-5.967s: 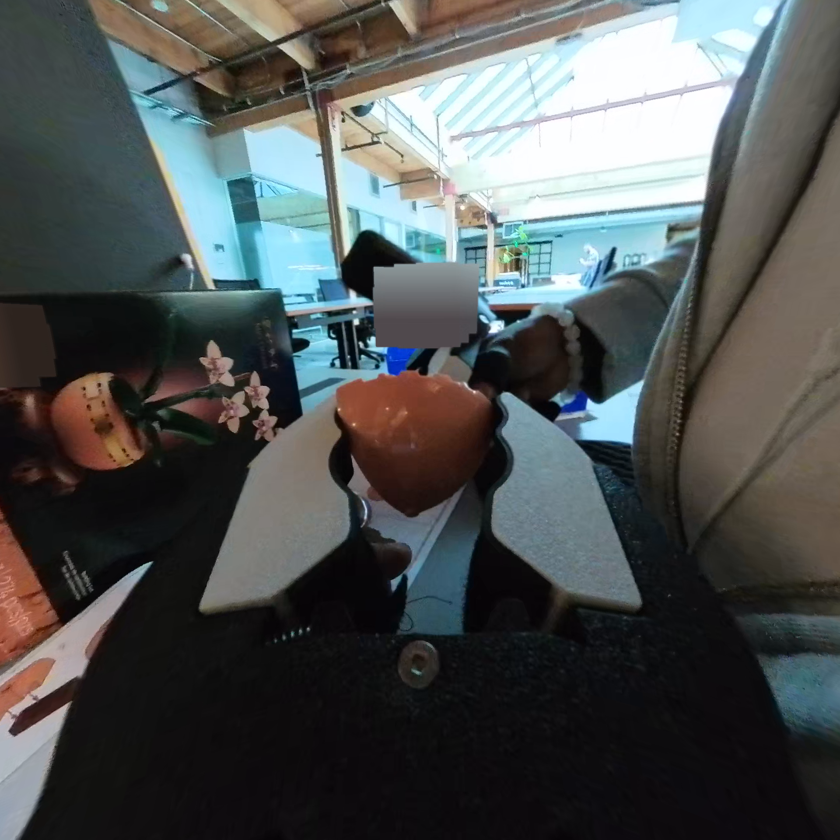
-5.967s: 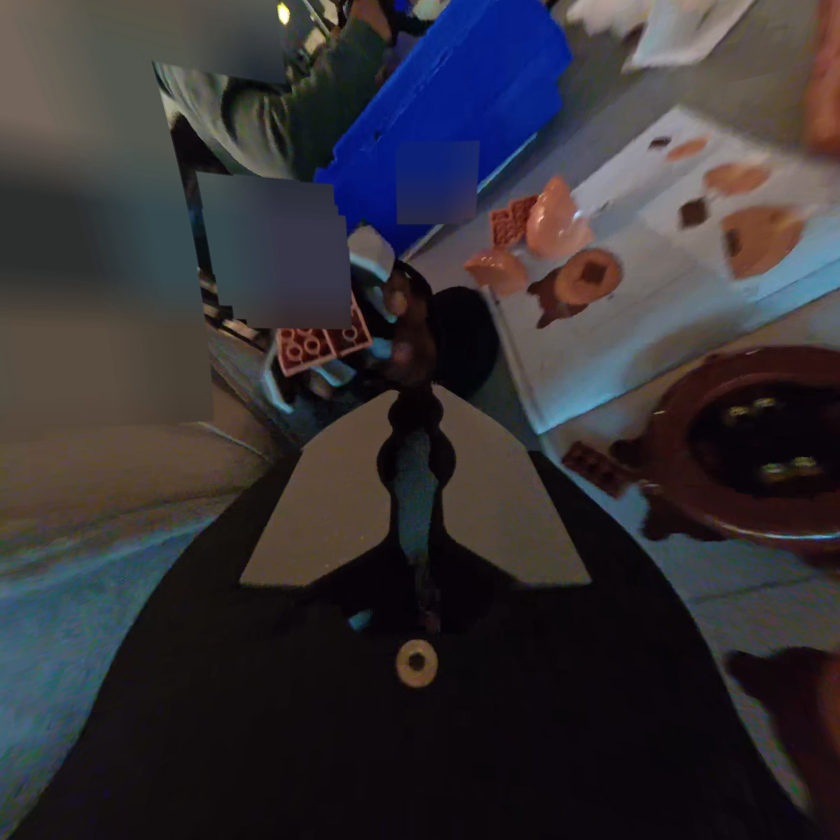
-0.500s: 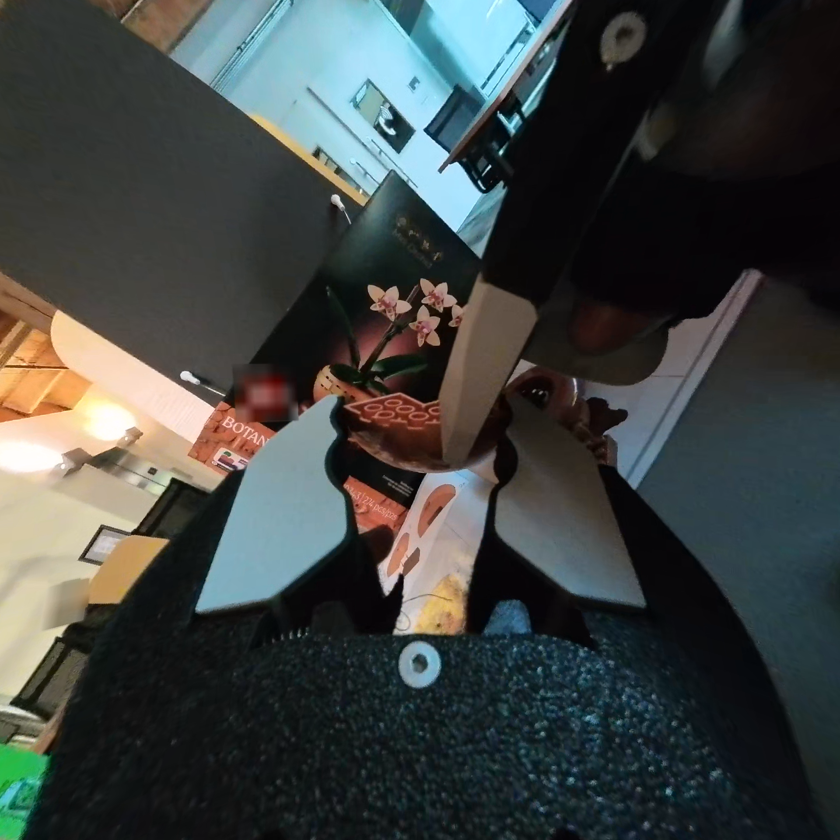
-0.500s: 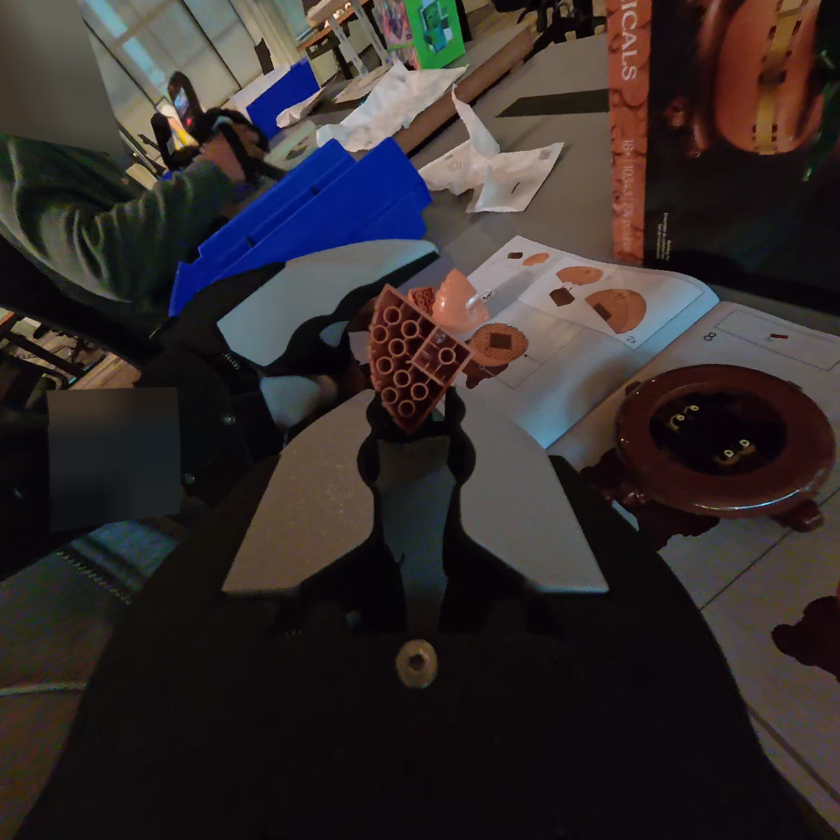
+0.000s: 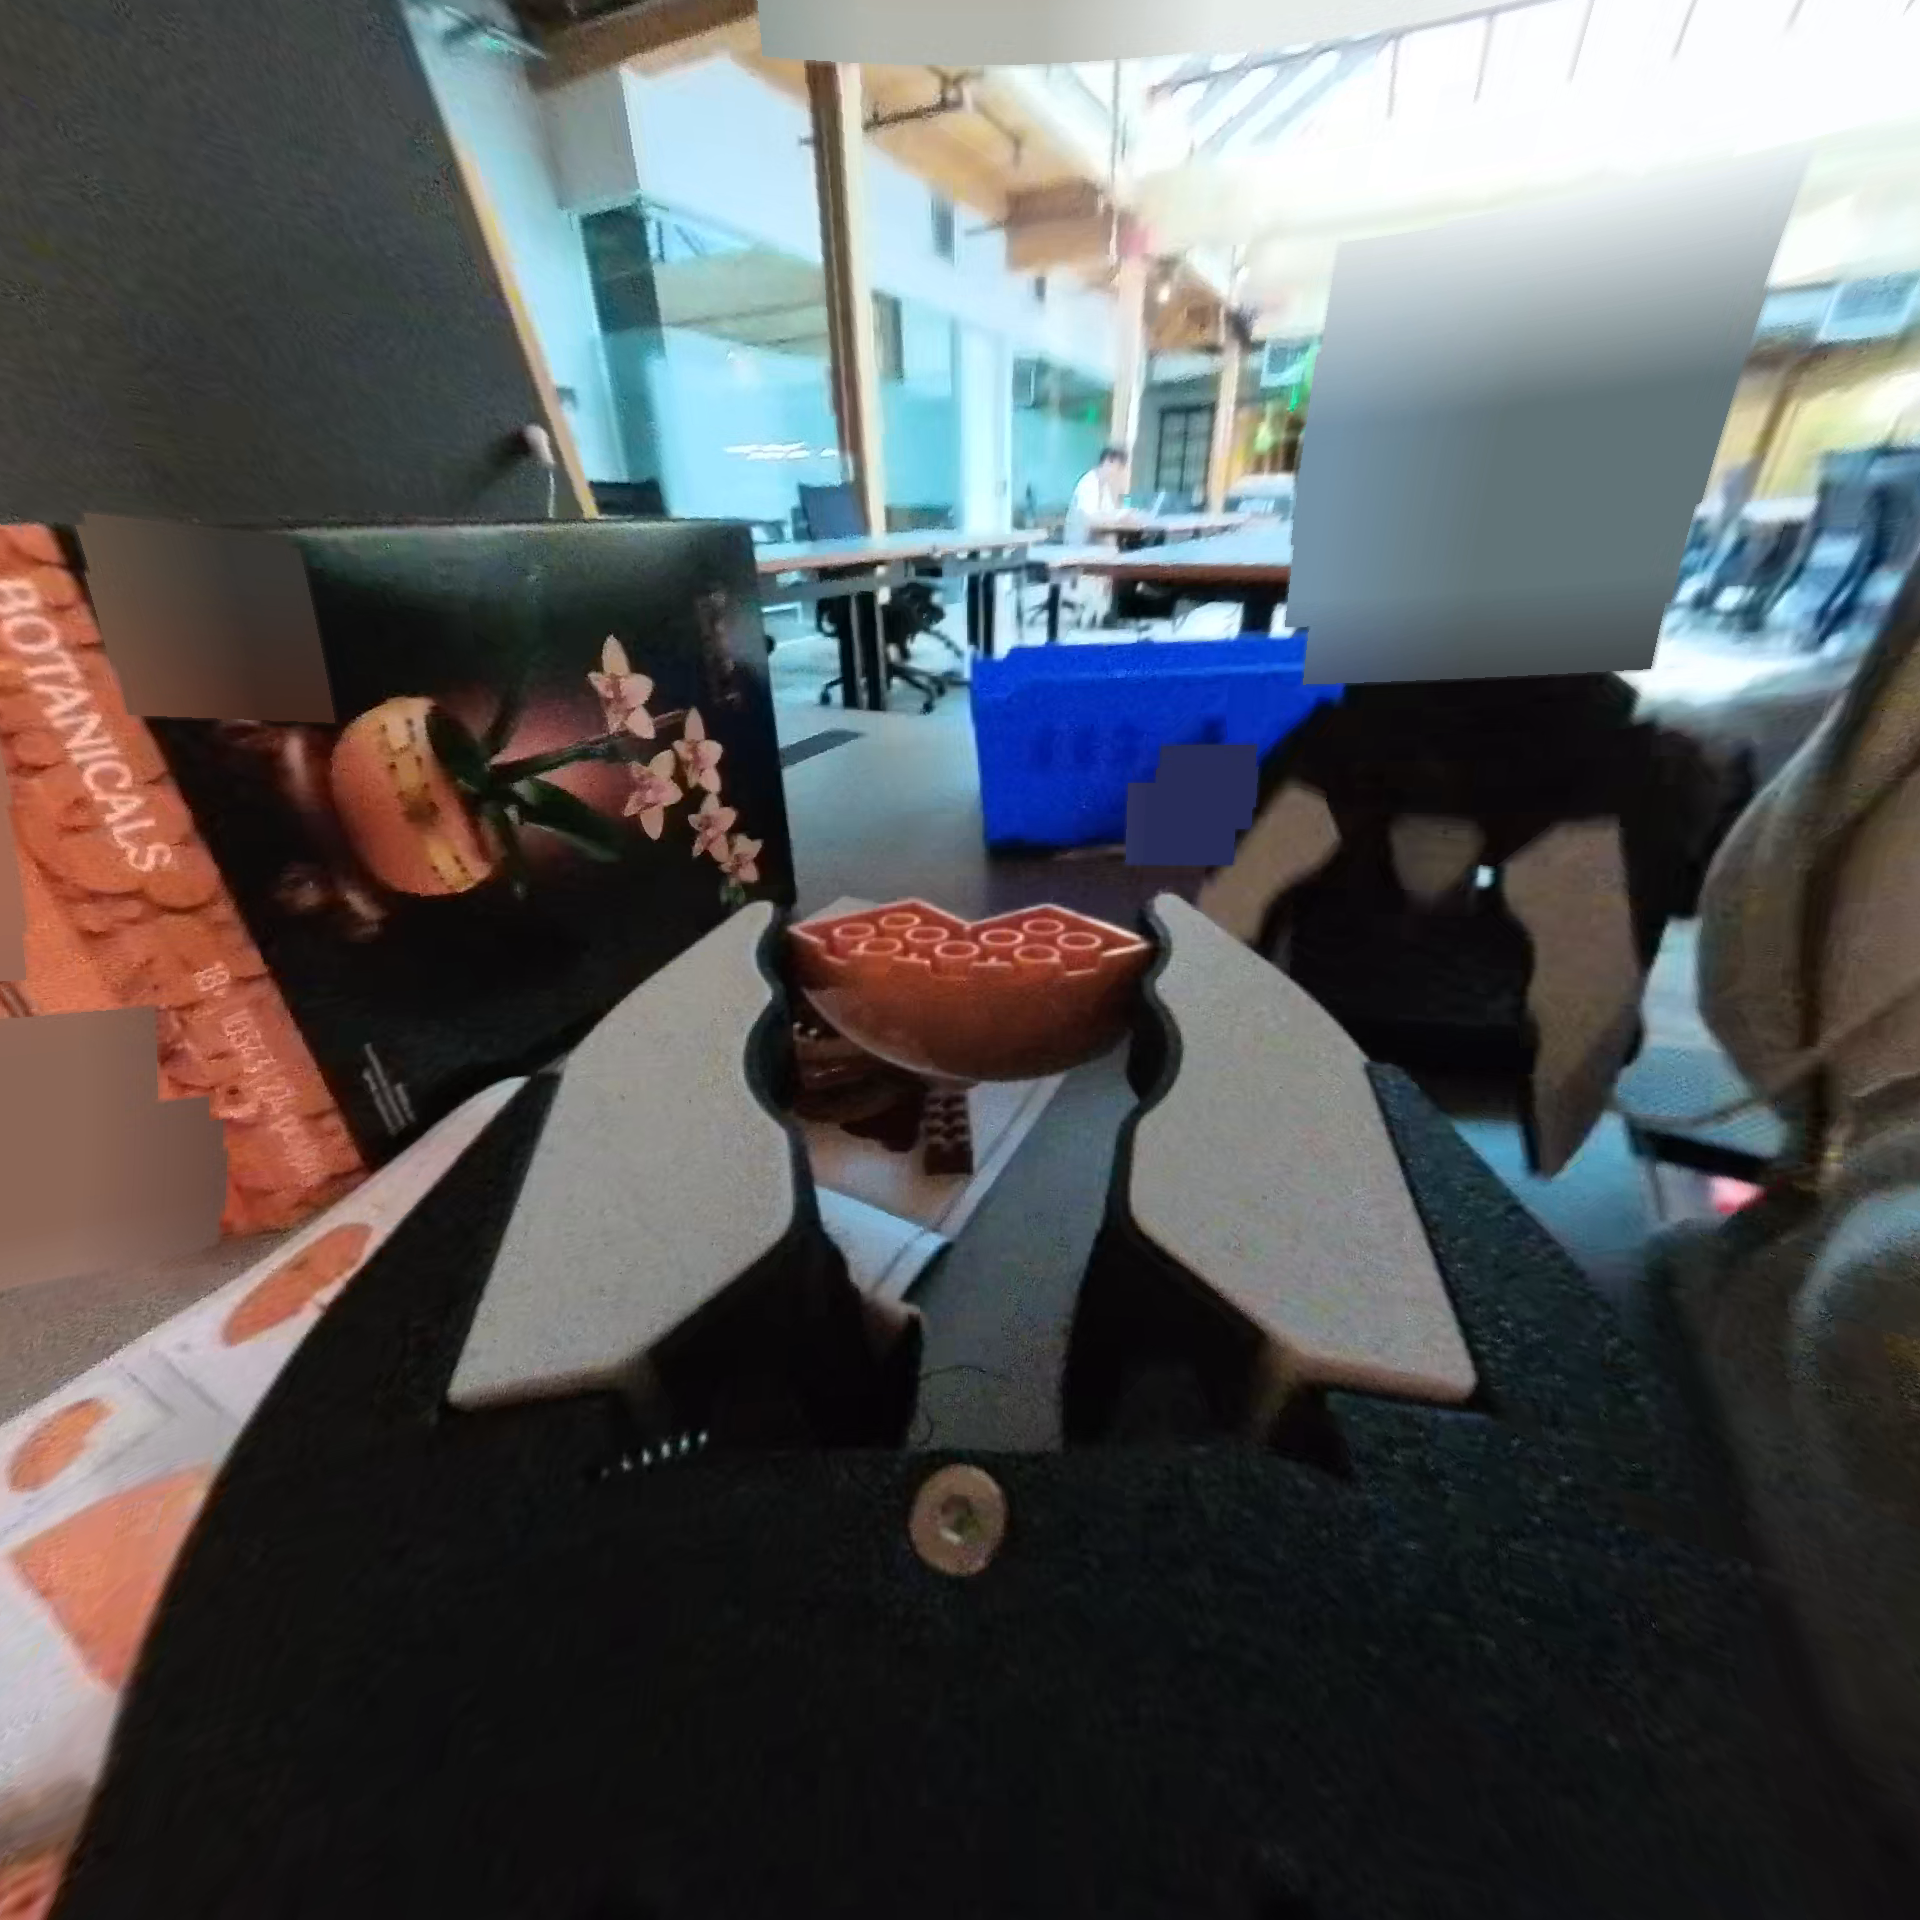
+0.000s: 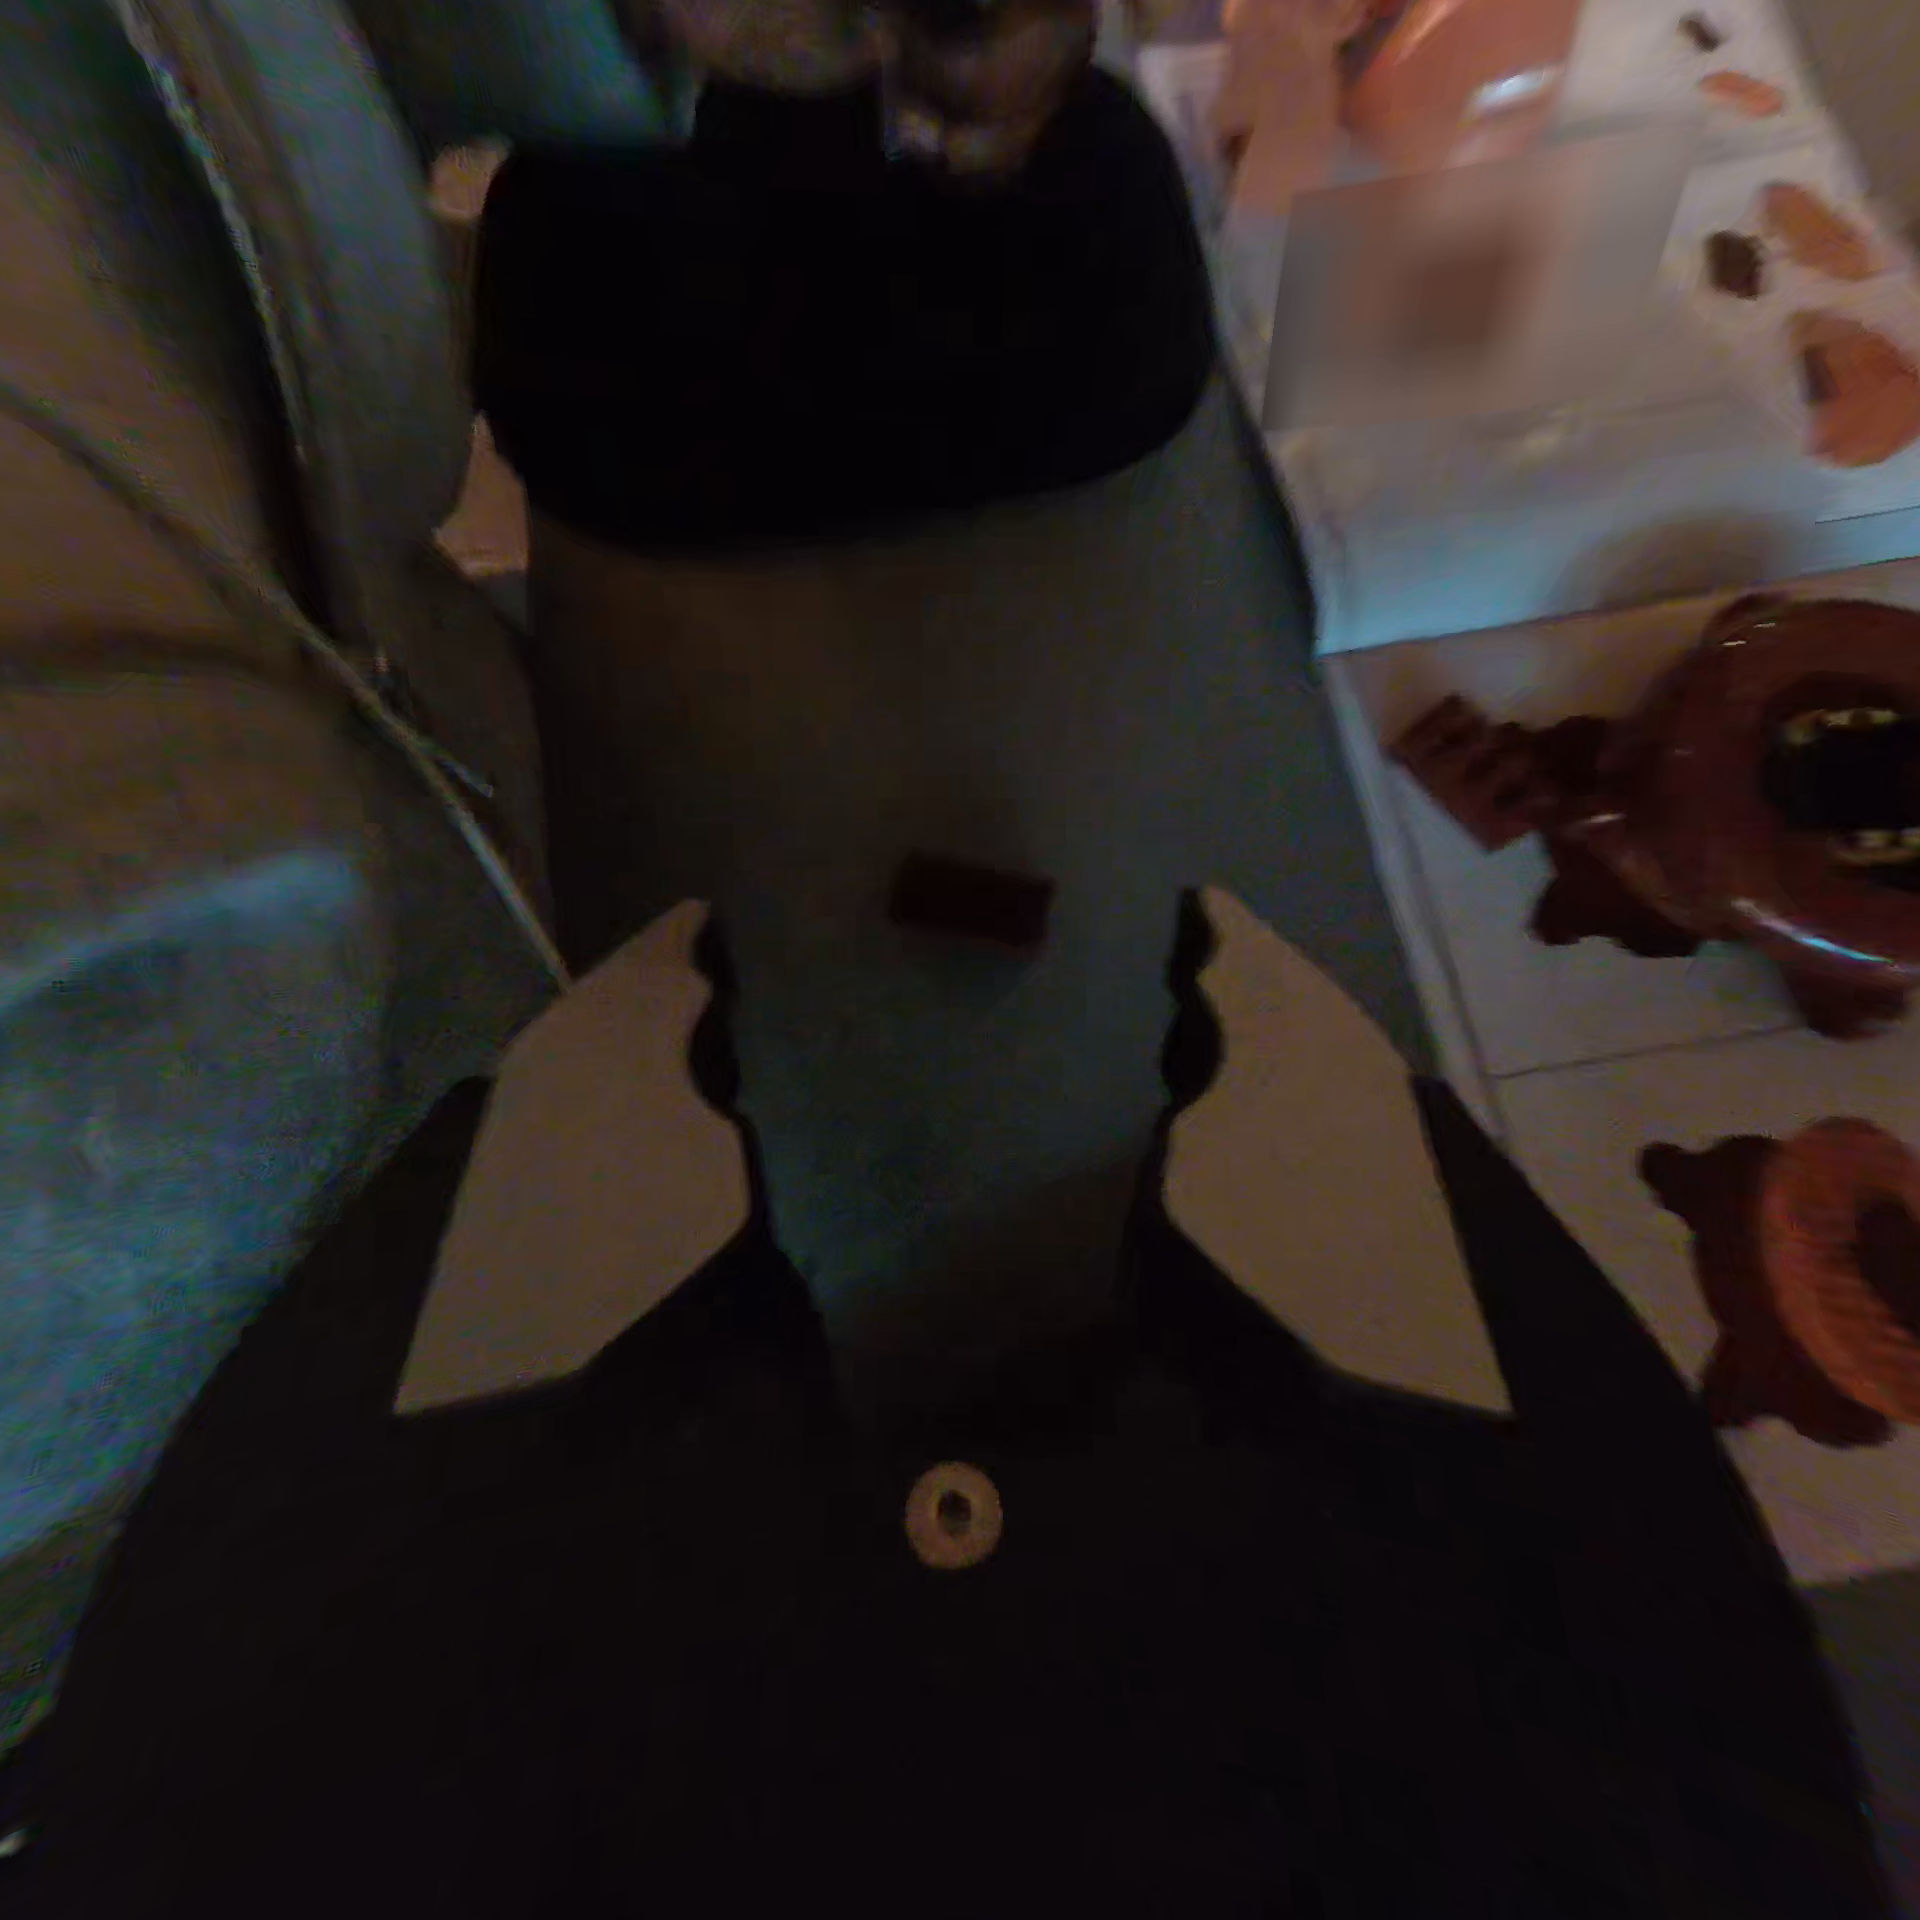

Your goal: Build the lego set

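Bare grey tabletop (image 6: 935,727) between open right claw (image 6: 951,966) and small dark brick (image 6: 971,912); booklet (image 6: 1558,935) alongside.

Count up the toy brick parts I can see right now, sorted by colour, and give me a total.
Orange-brown: 1, the curved studded piece clamped in the left gripper.
Dark brown: 3, the small flat brick on the grey table ahead of the open right gripper, the round stand, and a ribbed assembly.
Total: 4.

A studded piece (image 5: 966,982) sat between the left gripper's (image 5: 961,997) fingers, a box (image 5: 499,831) standing to its left, a bin (image 5: 1091,748) behind, a booklet (image 5: 883,1236) below.
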The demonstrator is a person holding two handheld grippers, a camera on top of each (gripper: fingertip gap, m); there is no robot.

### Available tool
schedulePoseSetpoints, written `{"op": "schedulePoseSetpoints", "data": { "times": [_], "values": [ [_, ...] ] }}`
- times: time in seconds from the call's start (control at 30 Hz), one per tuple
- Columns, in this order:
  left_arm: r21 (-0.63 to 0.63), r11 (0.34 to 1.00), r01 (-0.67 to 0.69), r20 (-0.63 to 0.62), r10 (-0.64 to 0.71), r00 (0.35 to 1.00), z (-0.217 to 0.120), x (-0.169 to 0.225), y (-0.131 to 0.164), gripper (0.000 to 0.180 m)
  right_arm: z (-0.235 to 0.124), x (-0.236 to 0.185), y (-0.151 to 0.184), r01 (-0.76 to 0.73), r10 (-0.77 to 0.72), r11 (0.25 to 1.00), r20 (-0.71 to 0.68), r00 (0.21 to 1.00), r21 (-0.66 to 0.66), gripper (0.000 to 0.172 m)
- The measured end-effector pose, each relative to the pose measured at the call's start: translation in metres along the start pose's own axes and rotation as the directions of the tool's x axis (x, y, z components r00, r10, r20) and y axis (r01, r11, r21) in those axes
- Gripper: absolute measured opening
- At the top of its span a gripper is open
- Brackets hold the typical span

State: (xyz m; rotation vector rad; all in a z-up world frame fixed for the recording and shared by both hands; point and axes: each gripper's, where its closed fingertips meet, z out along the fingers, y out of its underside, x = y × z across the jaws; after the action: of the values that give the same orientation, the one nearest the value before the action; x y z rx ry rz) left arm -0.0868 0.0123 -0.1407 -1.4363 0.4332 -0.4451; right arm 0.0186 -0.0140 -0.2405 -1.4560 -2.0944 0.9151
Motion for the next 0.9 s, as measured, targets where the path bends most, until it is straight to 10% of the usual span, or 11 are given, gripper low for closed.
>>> {"op": "schedulePoseSetpoints", "data": {
  "times": [0.17,0.47,0.9],
  "values": [
    [-0.029,0.994,0.110,-0.180,-0.113,0.977,-0.026,0.018,-0.013,0.062,-0.004,0.002,0.004,0.273,-0.279,0.957,0.054,0.959,0.101,0.031],
    [-0.076,0.993,0.093,-0.123,-0.102,0.987,-0.053,0.019,-0.014,0.062,0.018,0.014,0.019,0.631,-0.584,0.776,0.373,0.721,-0.005,0.028],
    [-0.008,0.990,0.142,-0.079,-0.142,0.987,-0.051,0.015,-0.006,0.062,0.014,0.012,-0.027,0.288,-0.328,0.943,0.330,0.885,0.165,0.000]
  ]
}}
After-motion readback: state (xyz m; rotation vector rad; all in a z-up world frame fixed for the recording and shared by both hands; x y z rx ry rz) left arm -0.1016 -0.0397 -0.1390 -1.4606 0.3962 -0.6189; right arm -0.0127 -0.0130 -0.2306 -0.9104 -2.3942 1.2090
